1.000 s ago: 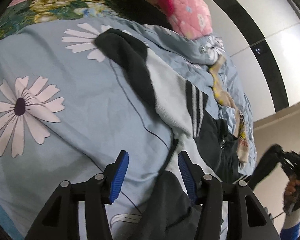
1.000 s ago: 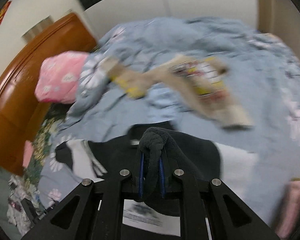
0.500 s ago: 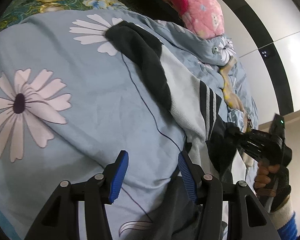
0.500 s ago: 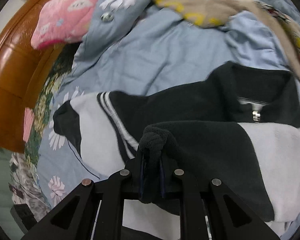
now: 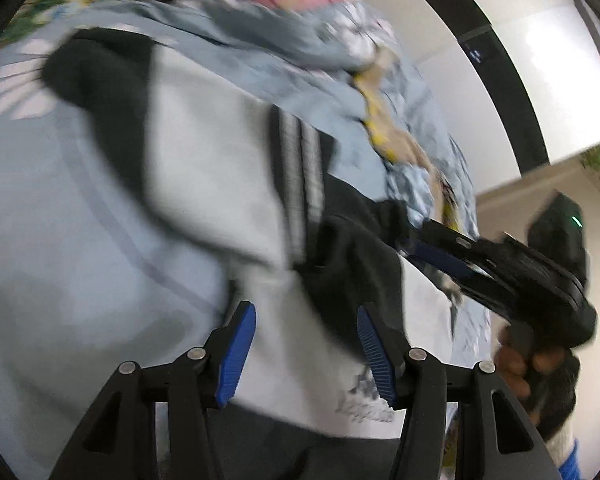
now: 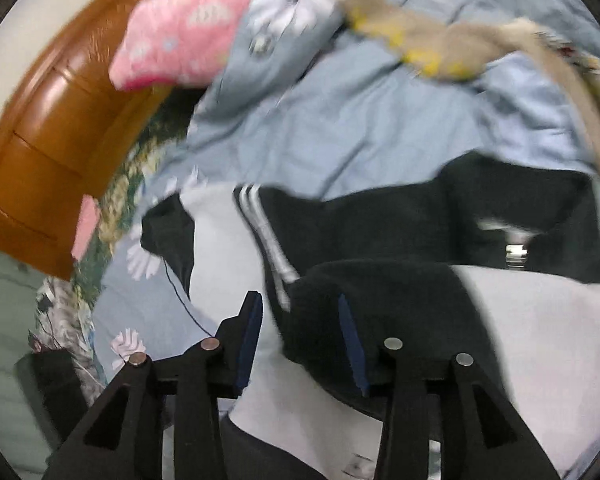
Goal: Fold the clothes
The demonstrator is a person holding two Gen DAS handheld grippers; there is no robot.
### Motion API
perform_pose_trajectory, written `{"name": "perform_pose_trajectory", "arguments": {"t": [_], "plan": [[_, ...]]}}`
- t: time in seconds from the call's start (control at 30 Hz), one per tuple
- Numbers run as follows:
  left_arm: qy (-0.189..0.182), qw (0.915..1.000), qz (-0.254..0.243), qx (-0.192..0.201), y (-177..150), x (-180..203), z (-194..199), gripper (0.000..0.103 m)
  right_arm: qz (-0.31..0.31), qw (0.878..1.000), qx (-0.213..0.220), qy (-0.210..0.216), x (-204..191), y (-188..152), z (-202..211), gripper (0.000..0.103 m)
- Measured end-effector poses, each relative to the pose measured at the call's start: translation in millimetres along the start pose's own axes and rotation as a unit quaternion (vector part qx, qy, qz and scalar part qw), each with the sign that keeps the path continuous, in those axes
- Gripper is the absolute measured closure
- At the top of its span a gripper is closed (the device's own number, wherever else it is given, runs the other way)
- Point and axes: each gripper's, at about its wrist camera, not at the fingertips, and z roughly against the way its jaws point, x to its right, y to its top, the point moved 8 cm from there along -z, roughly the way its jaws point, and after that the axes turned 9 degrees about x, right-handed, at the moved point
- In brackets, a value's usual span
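Note:
A black and white fleece jacket (image 5: 204,168) with striped sleeves lies on the blue flowered bedsheet (image 5: 60,240). It also shows in the right wrist view (image 6: 380,224). One black cuff (image 6: 356,304) is folded over the white body and lies between the jaws of my right gripper (image 6: 300,340), which is open. My left gripper (image 5: 306,356) is open and hovers over the jacket's white front. The right gripper (image 5: 440,256) shows at the right of the left wrist view, over the black cuff (image 5: 352,264).
A pink pillow (image 6: 184,28) lies at the wooden headboard (image 6: 40,140). A beige and yellow garment (image 6: 440,44) lies crumpled on the sheet beyond the jacket. A white wall with a black band (image 5: 480,40) stands past the bed.
My right gripper has opened and let go of the black cuff, which now lies on the jacket's body. My left gripper has moved forward over the jacket.

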Motion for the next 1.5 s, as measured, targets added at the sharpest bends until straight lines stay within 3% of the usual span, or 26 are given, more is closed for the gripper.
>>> {"name": "perform_pose_trajectory", "arguments": {"t": [0.17,0.33,0.4,0.43,0.47,0.53,0.7,0.83,0.97,1.1,1.17,1.27,1.37,1.5], "plan": [[0.006,0.9987,0.003,-0.050,-4.6,14.5,-63.2,0.045,-0.073,0.993,0.053,-0.069,98.3,-19.8,69.7,0.058],[0.016,0.9975,0.033,-0.060,-8.2,6.6,-90.2,0.048,-0.184,0.972,0.072,-0.127,198.8,-68.2,128.4,0.058],[0.021,0.9978,0.041,-0.049,-5.5,5.3,-91.9,0.058,-0.205,0.967,0.075,-0.134,216.9,-81.6,138.3,0.058],[0.026,0.9979,0.040,-0.043,-3.9,5.3,-92.2,0.071,-0.213,0.965,0.076,-0.135,223.2,-86.8,141.4,0.058],[0.033,0.9981,0.033,-0.040,-3.1,6.1,-92.3,0.079,-0.216,0.964,0.076,-0.136,226.0,-88.9,142.8,0.058],[0.033,0.9988,0.017,-0.031,-1.0,12.5,-88.9,0.082,-0.216,0.965,0.077,-0.130,225.7,-89.0,141.4,0.058],[0.001,0.9985,-0.045,0.029,17.5,44.9,-47.9,0.082,-0.188,0.972,0.095,-0.104,206.6,-76.8,138.0,0.058],[0.046,0.9978,-0.046,0.011,15.7,19.8,-57.8,0.082,-0.157,0.980,0.093,-0.083,196.8,-75.9,127.7,0.058],[0.063,0.9977,-0.016,-0.017,3.1,-9.3,-74.0,0.081,-0.181,0.976,0.057,-0.109,218.2,-92.1,97.7,0.058],[0.031,0.9994,-0.001,-0.018,2.3,-8.9,-67.9,0.077,-0.204,0.972,0.057,-0.097,230.1,-97.8,89.8,0.058],[0.013,0.9998,0.008,-0.015,6.9,-8.7,-60.2,0.069,-0.198,0.974,0.052,-0.101,229.8,-97.1,87.6,0.058],[0.001,0.9997,0.023,0.010,23.9,-19.3,-36.4,0.065,-0.186,0.975,0.048,-0.111,226.4,-95.0,88.0,0.058],[0.019,0.9963,0.057,0.062,54.9,-54.1,-5.7,0.053,-0.179,0.975,0.050,-0.118,224.9,-96.0,93.2,0.058],[0.079,0.9756,0.150,0.140,112.9,-135.7,30.2,0.051,-0.175,0.974,0.053,-0.137,226.5,-101.8,106.8,0.058]]}}
